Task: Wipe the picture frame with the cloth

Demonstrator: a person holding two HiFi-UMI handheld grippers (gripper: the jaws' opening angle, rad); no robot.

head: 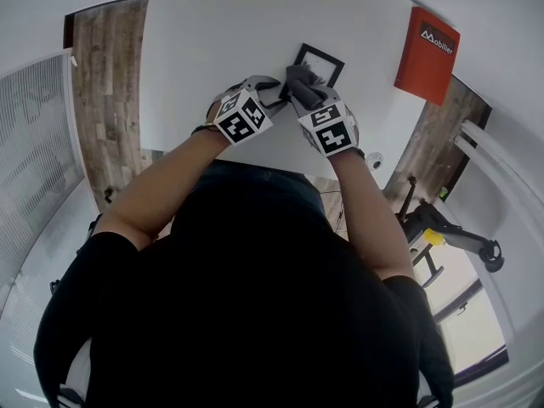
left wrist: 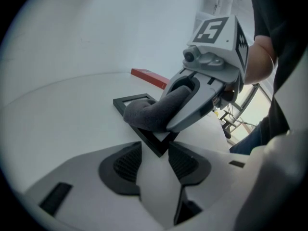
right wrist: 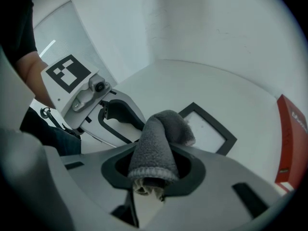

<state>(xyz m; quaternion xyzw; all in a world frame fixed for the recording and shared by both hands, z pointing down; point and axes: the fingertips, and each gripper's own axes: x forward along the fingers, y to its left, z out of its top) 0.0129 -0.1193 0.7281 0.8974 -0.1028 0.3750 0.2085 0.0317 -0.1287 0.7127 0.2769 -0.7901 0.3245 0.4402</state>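
Right claw (right wrist: 150, 171) tilted down, pinching cloth (right wrist: 159, 134) onto frame (right wrist: 211, 129); left claw (left wrist: 155, 161) open, frame corner between tips. Red box (head: 427, 54) at 2 o'clock.

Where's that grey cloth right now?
Top centre of the head view: the grey cloth is clamped in the right gripper and rests on the black picture frame.

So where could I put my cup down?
Left of the picture frame the table is bare; the strip between frame and red book is free too. It's crowded at the frame: left gripper, right gripper and cloth meet there.
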